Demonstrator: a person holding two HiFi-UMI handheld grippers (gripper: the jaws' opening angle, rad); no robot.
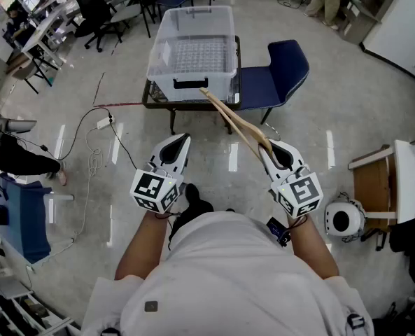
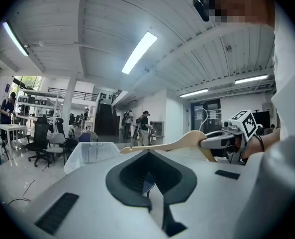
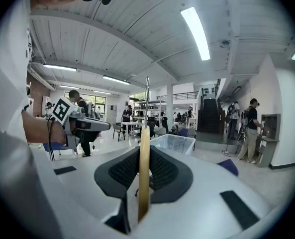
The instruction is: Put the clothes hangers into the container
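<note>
Pale wood, flat and gently curved: the clothes hanger is clamped in the right gripper, jaws pressed on it from both sides. In the right gripper view the hanger shows edge-on, a thin honey-coloured strip standing upright between the dark ribbed pads. The left gripper view catches it broadside (one smooth arched shoulder), with a thin metal hook rising above the hanger near the right gripper.

Left gripper is just left of the right one, near the person's body; its jaws are together with nothing between them.

From the right gripper the hanger's long arm slants far and left, its tip lining up with the near wall of the container.

Container is a clear plastic bin on a small dark table, farther off. Blue chair stands just right of it.
</note>
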